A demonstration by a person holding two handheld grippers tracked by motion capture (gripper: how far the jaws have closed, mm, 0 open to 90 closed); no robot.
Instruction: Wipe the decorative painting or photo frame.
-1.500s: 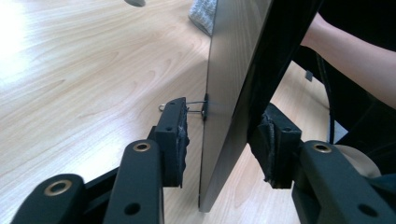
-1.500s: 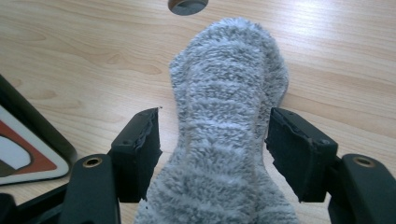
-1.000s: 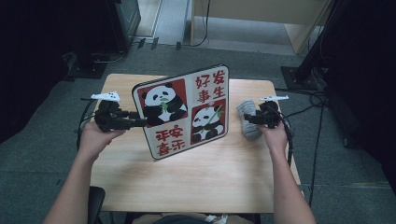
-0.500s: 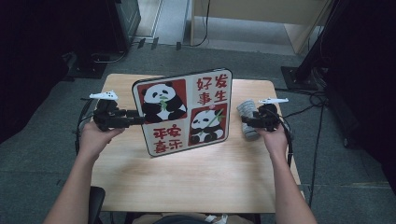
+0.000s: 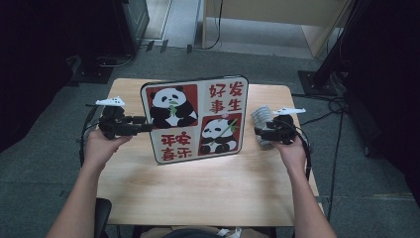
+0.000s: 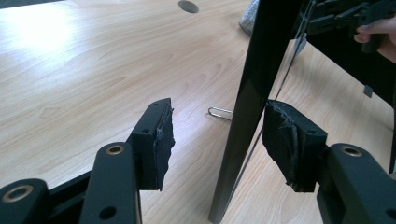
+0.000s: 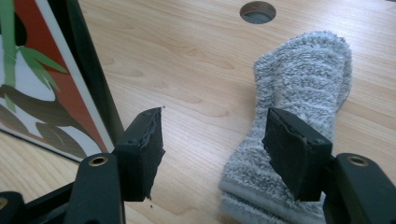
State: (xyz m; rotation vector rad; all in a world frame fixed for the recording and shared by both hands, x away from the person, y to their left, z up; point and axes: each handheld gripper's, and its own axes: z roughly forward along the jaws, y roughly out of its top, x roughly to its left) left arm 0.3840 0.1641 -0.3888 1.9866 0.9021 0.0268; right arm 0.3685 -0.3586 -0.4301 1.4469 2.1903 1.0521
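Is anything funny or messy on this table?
A bit. The panda picture stands on edge, leaning, between the open left tongs, whose pads have just opened off it. A crumpled grey sock lies beside it, which seems an odd neighbour.

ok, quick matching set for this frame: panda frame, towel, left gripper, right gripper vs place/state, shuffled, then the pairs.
1 panda frame
2 towel
3 left gripper
4 right gripper

A open, over bare table beside the towel
B stands upright mid-table
C lies flat, grey
D jaws just been opening, frame edge between them, left pad clear of it

Pairs: 1-B, 2-C, 3-D, 4-A
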